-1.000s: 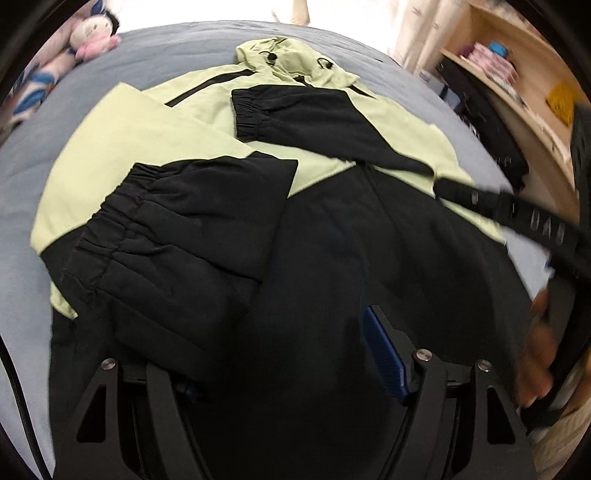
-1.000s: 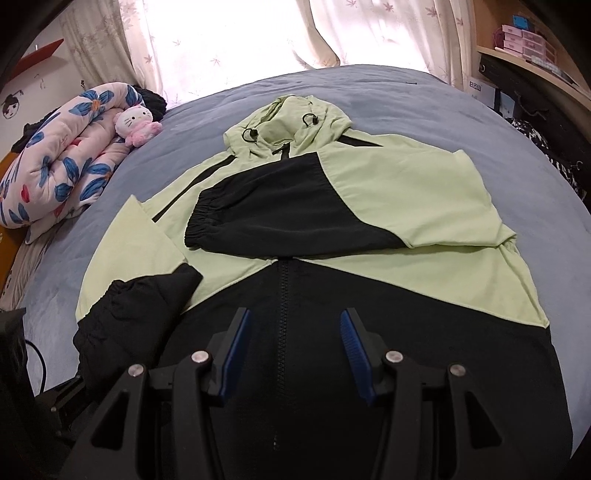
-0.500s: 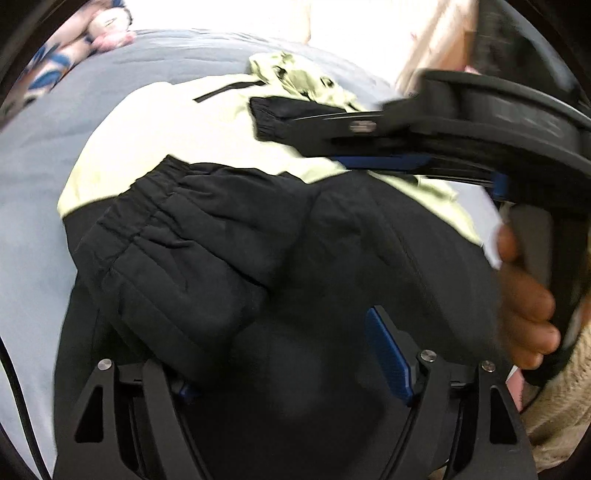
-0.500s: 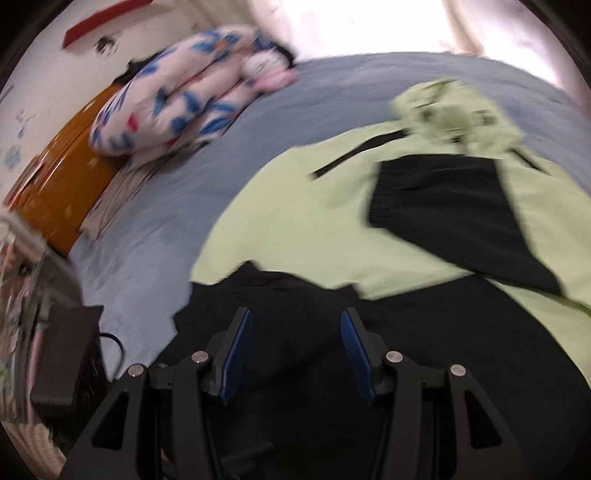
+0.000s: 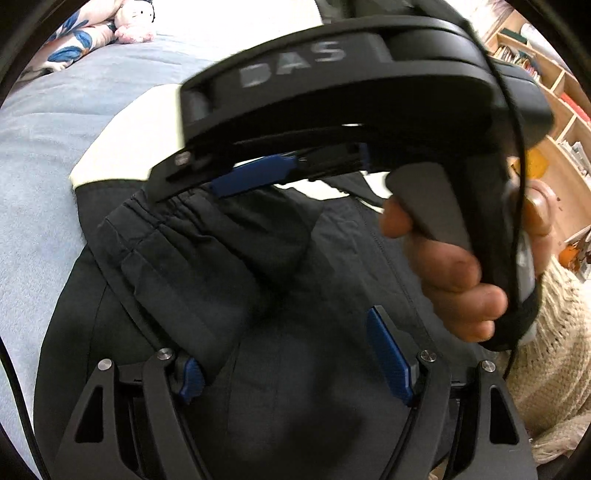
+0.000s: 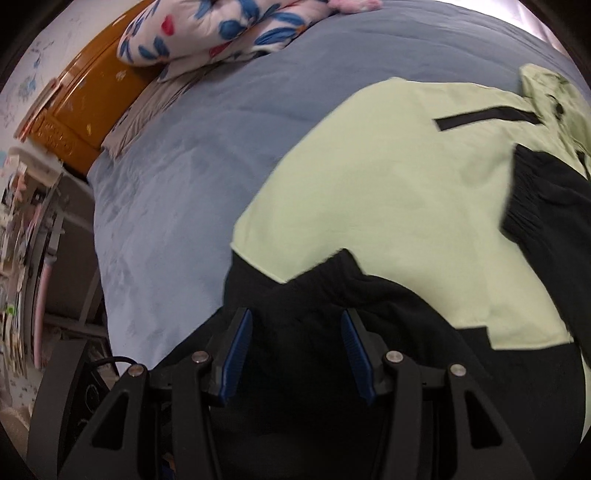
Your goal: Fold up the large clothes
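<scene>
Black right gripper (image 5: 251, 181) has swung across over the jacket (image 6: 406, 192)

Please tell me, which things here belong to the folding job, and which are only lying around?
For the job:
- green and black jacket
- its black sleeve cuff
- left gripper
- right gripper
- blue bed cover

Lying around:
- floral quilt
- pink plush toy
- orange headboard
- bookshelf

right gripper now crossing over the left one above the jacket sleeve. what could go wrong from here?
1. The right gripper passes close above the left gripper; they may collide.
2. It blocks much of the left camera's view of the jacket.
3. The left gripper's open jaws straddle the folded black sleeve; closing could bunch it and undo the fold.
</scene>
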{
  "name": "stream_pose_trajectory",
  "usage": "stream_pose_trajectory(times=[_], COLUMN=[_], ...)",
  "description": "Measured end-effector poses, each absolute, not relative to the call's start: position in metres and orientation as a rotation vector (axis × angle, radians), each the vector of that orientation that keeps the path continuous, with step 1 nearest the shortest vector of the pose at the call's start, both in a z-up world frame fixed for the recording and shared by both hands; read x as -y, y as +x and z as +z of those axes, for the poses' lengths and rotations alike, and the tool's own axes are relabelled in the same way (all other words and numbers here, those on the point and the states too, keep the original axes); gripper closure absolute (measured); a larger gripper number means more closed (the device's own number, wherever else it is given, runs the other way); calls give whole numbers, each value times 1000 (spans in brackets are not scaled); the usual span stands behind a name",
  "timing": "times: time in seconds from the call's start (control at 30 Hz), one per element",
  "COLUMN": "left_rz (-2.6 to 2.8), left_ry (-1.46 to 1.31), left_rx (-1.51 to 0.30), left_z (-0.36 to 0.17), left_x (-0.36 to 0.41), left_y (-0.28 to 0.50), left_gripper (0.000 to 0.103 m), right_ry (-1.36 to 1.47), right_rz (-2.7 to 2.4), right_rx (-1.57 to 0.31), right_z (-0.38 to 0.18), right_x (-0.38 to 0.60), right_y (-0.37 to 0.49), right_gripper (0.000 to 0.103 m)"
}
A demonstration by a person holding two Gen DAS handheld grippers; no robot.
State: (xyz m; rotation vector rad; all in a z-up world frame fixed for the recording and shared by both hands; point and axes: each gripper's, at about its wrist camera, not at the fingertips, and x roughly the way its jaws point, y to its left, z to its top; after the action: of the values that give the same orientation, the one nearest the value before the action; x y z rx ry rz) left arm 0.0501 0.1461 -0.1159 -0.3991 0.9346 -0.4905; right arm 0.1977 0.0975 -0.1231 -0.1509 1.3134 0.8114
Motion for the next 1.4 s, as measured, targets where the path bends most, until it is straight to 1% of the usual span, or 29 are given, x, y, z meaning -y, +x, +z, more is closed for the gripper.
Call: stream_pose_trajectory(times=[0.03,0.2,0.23,0.37,0.4,0.43,0.47,0.5,0.53,0.6,0.77,0.87,0.93,0.97,1.0,1.03,1.17,1.3,1.4], left_rz=[-493,-493,-490,-474,-473,-467,-464,-461,-460,-466,-490,-513,-524,-528,-531,-533,-524,-502,-485], left_ry=[-402,-416,-418,-430,-431,-426,-420,-414,-408,-405,-388,-381,-367,-362,-358,-353,-335,-348,-358], left_rx=[-927,-915,-916,-934,-937,-939,-941,-942,-945,-944,-907,-895,-887,-885,-883,-882,-885,-891,-892], left_z=[-113,-105,-104,-103,-103,-101,-101,-100,-99,-95,-79,-69,-64,-63,-61,-60,-59,-65,-67], left_x=[-151,-157,-161,-165,-165,-164,-163,-163,-162,-159,-152,-145,-143,-141,-139,-140,-136,-142,-144], left_y=[45,35,30,27,28,30,31,31,30,29,25,23,21,22,22,24,20,33,38], left_gripper=[27,27,27,27,27,27,27,27,27,27,27,27,27,27,27,27,27,27,27], right_ry=[-166,-256,-278,-408,-427,-434,-448,-441,-432,-438,-271,-146,-100,-44,18,78,285,504,599], right_rz=[811,822,817,771,766,756,738,737,737,699,598,471,364,324,304,291,272,283,299], right_rx=[-1318,-1377,-1383,-1379,-1361,-1349,-1334,-1337,-1334,-1272,-1066,-962,-961,-999,-1054,-1100,-1170,-1191,-1228], right_z=[-123,-136,-139,-151,-151,-150,-149,-146,-142,-125,-62,-44,-50,-61,-72,-84,-113,-130,-142], right_x=[-102,-125,-128,-141,-141,-140,-136,-129,-122,-105,-16,60,97,122,143,160,197,217,215], right_y=[198,197,196,189,186,184,183,182,182,180,182,181,182,182,182,182,170,166,172], right_gripper=[46,29,27,27,29,41,50,68,82,87,87,85,75,70,61,56,55,42,42])
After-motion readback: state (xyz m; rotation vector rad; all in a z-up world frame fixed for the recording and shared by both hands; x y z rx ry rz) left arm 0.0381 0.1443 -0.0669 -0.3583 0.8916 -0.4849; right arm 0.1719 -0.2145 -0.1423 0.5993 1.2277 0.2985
